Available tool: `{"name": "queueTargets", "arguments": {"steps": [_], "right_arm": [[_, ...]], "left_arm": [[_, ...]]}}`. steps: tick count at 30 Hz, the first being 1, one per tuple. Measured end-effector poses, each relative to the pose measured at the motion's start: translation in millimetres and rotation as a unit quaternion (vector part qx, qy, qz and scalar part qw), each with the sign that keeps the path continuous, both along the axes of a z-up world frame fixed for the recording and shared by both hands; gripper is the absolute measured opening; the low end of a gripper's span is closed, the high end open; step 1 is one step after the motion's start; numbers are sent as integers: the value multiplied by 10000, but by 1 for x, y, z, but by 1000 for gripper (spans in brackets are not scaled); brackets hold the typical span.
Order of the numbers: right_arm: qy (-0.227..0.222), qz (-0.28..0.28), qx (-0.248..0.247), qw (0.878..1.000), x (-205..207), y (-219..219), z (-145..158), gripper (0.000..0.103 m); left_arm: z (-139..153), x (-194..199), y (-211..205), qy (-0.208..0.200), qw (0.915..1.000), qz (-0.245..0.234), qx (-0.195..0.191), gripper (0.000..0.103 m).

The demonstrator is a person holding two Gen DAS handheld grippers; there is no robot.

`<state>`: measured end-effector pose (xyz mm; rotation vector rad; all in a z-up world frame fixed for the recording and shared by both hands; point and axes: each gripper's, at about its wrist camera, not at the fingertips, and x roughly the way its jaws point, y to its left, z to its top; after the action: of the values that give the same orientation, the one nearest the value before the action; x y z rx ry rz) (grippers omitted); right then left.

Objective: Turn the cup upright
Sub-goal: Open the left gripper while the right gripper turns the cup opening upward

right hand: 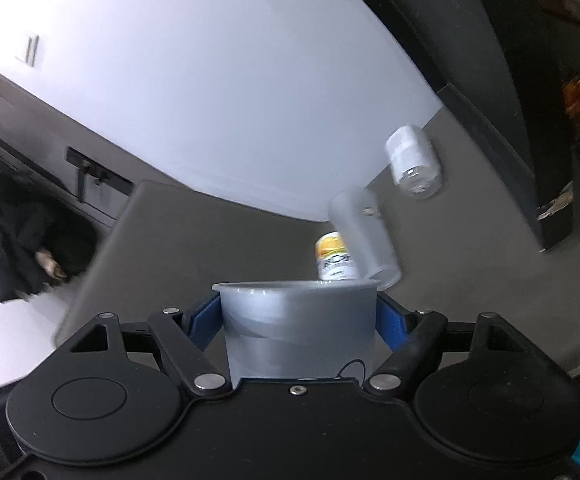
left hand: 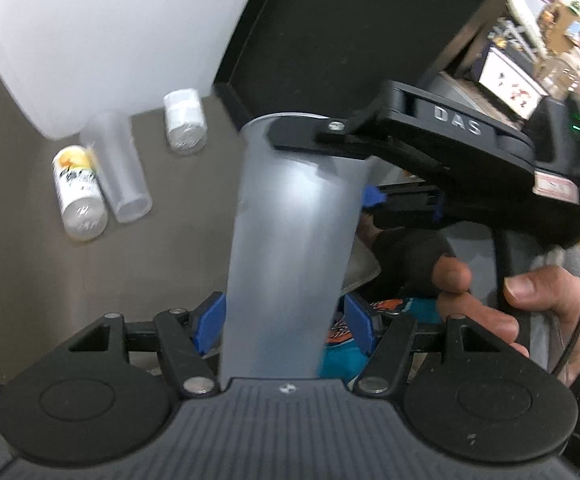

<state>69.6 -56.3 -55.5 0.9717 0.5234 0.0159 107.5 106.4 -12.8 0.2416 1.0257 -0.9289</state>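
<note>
Two translucent frosted plastic cups are counted: one held cup (left hand: 290, 248) and one second cup (left hand: 115, 168) on the grey-brown table (left hand: 17, 280). Two cans are seen there: one white can with yellow-orange print (left hand: 77, 196) and one plain white-wrapped can (left hand: 184, 122). Two black grippers are counted, left gripper (left hand: 285, 326) and right gripper (right hand: 300, 320).

Both grippers (left hand: 285, 322) (left hand: 346, 164) clamp frosted cup (left hand: 290, 248)

Looks like a shop: crowded shelves of goods (left hand: 538, 32) at the back, cans (left hand: 77, 196) on the grey bench (left hand: 17, 240).
</note>
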Motion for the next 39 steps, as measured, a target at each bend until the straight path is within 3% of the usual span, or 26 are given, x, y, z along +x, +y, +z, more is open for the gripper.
{"name": "queueTargets", "arguments": {"steps": [7,14,20,26,39], "right_arm": [[142,-312,-802,9962,-2,5,3,76],[160,-488,-1912,9802,0,24,15,76],[205,-529,-2432,9683,6,32,16,76],[407,-577,-2718,9598,16,40,9,76],[504,-195,-3847,9214,27,74,2,78]], "left_arm": [[-4,18,7,108,9996,263,45,64],[-10,43,13,158,9971,729,168,64],[-9,67,20,137,9924,1218,148,64],[-3,80,20,103,9891,1468,-84,64],[2,94,15,390,9841,1533,-807,64]]}}
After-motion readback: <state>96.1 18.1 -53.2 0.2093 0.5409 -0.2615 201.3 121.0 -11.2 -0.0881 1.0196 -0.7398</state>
